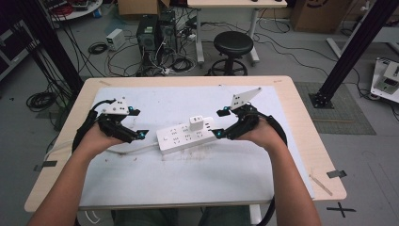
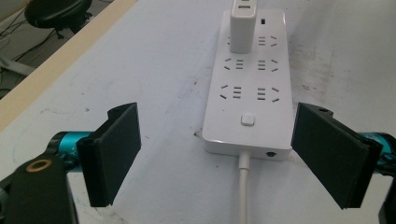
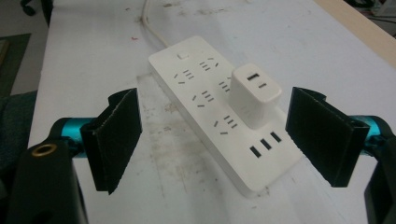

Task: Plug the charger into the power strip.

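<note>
Power strip (image 1: 186, 135): lies flat mid-table on the white mat (image 1: 211, 174), cord (image 1: 127, 149) trailing left.
Charger (image 1: 196, 123): plugged upright into a socket near the strip's right end.
Left gripper (image 1: 136, 123): jaws wide apart, empty, at the cord end.
Right gripper (image 1: 219, 123): wide apart, empty, flanking the charger.
Handling: likely rigid, light, smooth plastic; pinch the charger's flat sides while bracing the strip.

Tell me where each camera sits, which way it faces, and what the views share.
High view: above the person's side, looking forward and down at the table; forearms and both tools show.
Left gripper view: on the left tool, facing the power strip's cord end.
Right gripper view: on the right tool, facing its USB end.
Shared: power strip and white charger.
</note>
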Tool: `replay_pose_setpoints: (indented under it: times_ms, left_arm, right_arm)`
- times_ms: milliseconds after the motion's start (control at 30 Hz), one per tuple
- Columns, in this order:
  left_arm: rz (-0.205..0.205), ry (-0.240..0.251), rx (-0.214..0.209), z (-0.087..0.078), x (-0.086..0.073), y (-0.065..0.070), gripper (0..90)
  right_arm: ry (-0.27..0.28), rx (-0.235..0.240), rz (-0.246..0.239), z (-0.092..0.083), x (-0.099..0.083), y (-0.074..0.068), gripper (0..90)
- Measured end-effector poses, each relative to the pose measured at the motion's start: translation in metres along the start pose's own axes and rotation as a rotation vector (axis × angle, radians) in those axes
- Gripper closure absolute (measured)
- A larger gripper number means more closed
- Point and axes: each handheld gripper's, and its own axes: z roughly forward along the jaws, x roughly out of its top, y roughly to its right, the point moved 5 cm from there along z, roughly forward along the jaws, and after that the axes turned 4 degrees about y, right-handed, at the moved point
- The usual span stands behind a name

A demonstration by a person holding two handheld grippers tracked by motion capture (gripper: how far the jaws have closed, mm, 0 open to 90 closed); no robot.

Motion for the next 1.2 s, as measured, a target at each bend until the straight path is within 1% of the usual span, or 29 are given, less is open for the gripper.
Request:
replay_pose_setpoints:
  times_ms: [33,133,200,233,267,300,333,367,400,467,600,633,667,767,833,867,933,967,1000,1067,1200]
  left_arm:
    - [-0.008,0.006,0.0,0.0006,0.0002,0.0008,16.0]
    - [-0.001,-0.001,0.004,0.0005,0.0002,0.0011,16.0]
    - [-0.002,0.0,0.004,0.0003,0.0007,0.0014,16.0]
    - [-0.008,0.006,0.011,0.0002,0.0014,0.0015,16.0]
    - [-0.008,0.006,0.011,0.0002,0.0014,0.0015,16.0]
    - [-0.011,0.008,0.014,-0.0002,0.0015,0.0015,16.0]
    - [-0.011,0.008,0.014,-0.0002,0.0015,0.0015,16.0]
    - [-0.006,-0.002,0.015,-0.0008,0.001,0.001,16.0]
    - [-0.006,-0.004,0.018,-0.0009,0.0009,0.001,16.0]
    - [-0.005,-0.002,0.016,-0.001,0.001,0.0008,16.0]
    - [-0.014,0.003,0.018,-0.0014,0.0009,0.0005,15.9]
    - [-0.006,-0.005,0.02,-0.002,0.0005,-0.0005,16.0]
    - [-0.009,-0.002,0.017,-0.0017,0.0004,-0.0006,16.0]
    - [-0.013,-0.002,0.021,-0.0011,0.0001,-0.0008,15.9]
    - [-0.014,-0.002,0.021,-0.0003,-0.0002,-0.0009,16.0]
    - [-0.017,-0.003,0.022,-0.0003,-0.0004,-0.001,16.0]
    - [-0.011,-0.01,0.02,-0.0005,-0.001,-0.002,16.0]
    - [-0.022,-0.003,0.023,0.0001,-0.0012,-0.0018,16.0]
    - [-0.022,-0.003,0.023,0.0001,-0.0012,-0.0018,16.0]
    - [-0.017,-0.017,0.024,-0.0006,-0.0024,-0.0027,16.0]
    - [-0.015,-0.021,0.027,-0.0004,-0.003,-0.0031,16.0]
  right_arm:
    - [0.002,-0.005,0.0,-0.0012,-0.0011,0.0009,18.9]
    - [0.012,-0.017,0.008,-0.0046,-0.0036,0.0029,18.9]
    - [0.019,-0.015,0.014,-0.0054,-0.0039,0.0033,18.9]
    - [0.022,-0.024,0.015,-0.0067,-0.0038,0.0042,18.9]
    - [0.034,-0.024,0.019,-0.0073,-0.0024,0.0047,18.9]
    - [0.041,-0.029,0.014,-0.0074,-0.0002,0.0043,18.9]
    - [0.041,-0.029,0.014,-0.0074,-0.0002,0.0043,18.9]
    - [0.043,-0.031,0.017,-0.0074,0.0004,0.0042,18.9]
    - [0.044,-0.032,0.01,-0.0073,0.0017,0.0041,18.9]
    - [0.046,-0.031,0.013,-0.0072,0.0023,0.0038,18.9]
    - [0.047,-0.041,0.006,-0.0076,0.0044,0.0046,18.9]
    - [0.047,-0.041,0.011,-0.0078,0.0052,0.0046,18.9]
    - [0.05,-0.044,0.005,-0.0078,0.0058,0.0051,18.8]
    - [0.046,-0.046,0.016,-0.0081,0.0055,0.0052,18.9]
    - [0.045,-0.048,0.011,-0.0076,0.0049,0.0065,18.9]
    - [0.038,-0.048,0.021,-0.0079,0.0044,0.0061,18.9]
    - [0.038,-0.048,0.021,-0.008,0.0043,0.0064,18.9]
    - [0.039,-0.048,0.021,-0.0073,0.0042,0.0071,18.8]
    - [0.037,-0.045,0.021,-0.0068,0.004,0.0071,18.9]
    - [0.032,-0.044,0.026,-0.0059,0.0033,0.0076,18.9]
    - [0.03,-0.044,0.026,-0.0054,0.0031,0.008,18.9]
